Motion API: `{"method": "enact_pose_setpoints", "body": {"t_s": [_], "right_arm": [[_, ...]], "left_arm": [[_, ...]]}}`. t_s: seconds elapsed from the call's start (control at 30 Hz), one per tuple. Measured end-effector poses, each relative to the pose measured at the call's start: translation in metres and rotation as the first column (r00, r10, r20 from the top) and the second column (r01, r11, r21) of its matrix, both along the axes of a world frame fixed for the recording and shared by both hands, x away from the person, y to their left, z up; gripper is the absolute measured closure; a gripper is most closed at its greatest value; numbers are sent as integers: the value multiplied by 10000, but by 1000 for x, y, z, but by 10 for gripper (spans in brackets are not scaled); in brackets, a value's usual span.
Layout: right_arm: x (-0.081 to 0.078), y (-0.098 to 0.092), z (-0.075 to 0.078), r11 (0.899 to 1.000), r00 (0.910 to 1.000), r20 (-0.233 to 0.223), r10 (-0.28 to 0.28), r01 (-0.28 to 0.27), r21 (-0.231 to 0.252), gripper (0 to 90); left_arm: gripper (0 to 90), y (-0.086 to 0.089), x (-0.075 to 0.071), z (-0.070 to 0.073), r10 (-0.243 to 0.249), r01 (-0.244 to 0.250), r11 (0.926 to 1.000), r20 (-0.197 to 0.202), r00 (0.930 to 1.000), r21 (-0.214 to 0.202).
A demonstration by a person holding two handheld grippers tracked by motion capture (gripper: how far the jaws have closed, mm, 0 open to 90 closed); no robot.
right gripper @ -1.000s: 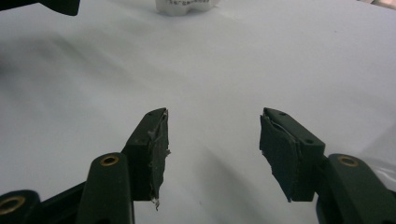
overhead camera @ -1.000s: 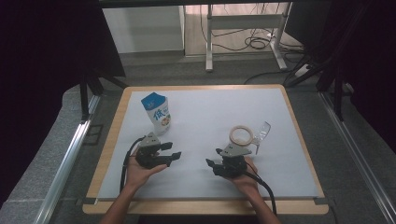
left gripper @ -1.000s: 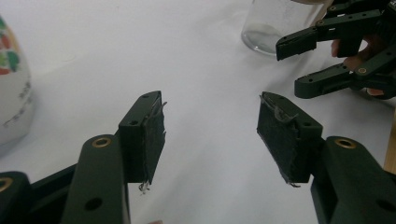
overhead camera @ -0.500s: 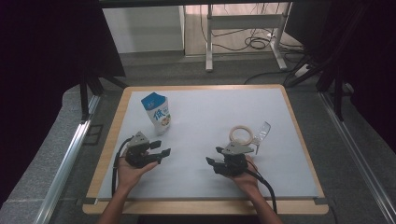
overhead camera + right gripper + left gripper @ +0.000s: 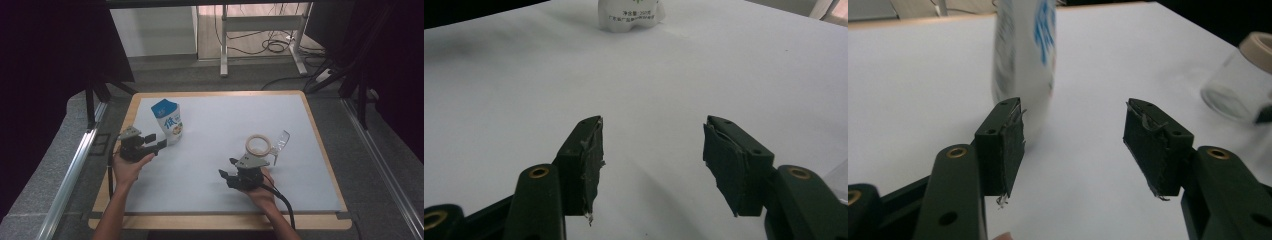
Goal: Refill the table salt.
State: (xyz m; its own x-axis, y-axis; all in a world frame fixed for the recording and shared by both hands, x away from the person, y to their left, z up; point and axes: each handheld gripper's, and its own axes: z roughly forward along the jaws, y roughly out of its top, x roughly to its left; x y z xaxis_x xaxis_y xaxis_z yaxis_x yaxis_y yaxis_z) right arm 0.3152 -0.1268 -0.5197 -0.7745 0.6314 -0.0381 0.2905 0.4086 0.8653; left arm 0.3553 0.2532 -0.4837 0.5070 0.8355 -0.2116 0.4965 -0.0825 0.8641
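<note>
Left gripper [image 5: 1075, 132]: jaws apart, nothing between the pads, only bare white counter [image 5: 913, 80] in the gap. Just past the left jaw stands the pouch [image 5: 1023, 60], upright, blue print on white, very near but not gripped. From above, that gripper [image 5: 161, 145] sits just left of the pouch [image 5: 168, 121], at the counter's left side.

Right gripper [image 5: 651, 155]: jaws open too, empty, white surface between them, the pouch [image 5: 630, 15] far ahead. From above it [image 5: 224, 176] rests near the front edge, with the jar [image 5: 267, 145] lying on its side just beyond it, well apart from the pouch.
</note>
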Motion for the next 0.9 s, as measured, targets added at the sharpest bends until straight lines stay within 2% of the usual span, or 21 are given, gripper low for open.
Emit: {"method": "enact_pose_setpoints", "body": {"t_s": [0.23,0.3,0.43,0.53,0.73,0.83,0.9], "right_arm": [[-1,0,-1,9999,9999,92,-102,103,-29,418],[-1,-2,-1,9998,9998,96,-172,172,-57,418],[-2,-5,-1,9996,9996,120,-275,275,-48,418],[-2,-7,0,9994,9993,121,-360,360,18,418],[-3,-10,1,9990,9989,173,-447,447,13,418],[-3,-10,0,9988,9987,130,-486,486,-29,418],[-4,-10,0,9988,9988,117,-473,474,-95,417]], "left_arm": [[422,3,39,11,148,-142,9994,177,9997,-326],[427,2,47,13,177,-171,9995,230,9996,-256],[457,0,59,15,114,-106,9985,149,9998,-545],[501,-4,68,14,79,-75,9988,90,9999,-476],[734,-10,73,11,27,-23,9991,96,9999,-424],[863,-10,70,11,163,-154,9995,338,9993,-287],[888,-10,70,11,169,-161,9996,420,9990,-215]]}}
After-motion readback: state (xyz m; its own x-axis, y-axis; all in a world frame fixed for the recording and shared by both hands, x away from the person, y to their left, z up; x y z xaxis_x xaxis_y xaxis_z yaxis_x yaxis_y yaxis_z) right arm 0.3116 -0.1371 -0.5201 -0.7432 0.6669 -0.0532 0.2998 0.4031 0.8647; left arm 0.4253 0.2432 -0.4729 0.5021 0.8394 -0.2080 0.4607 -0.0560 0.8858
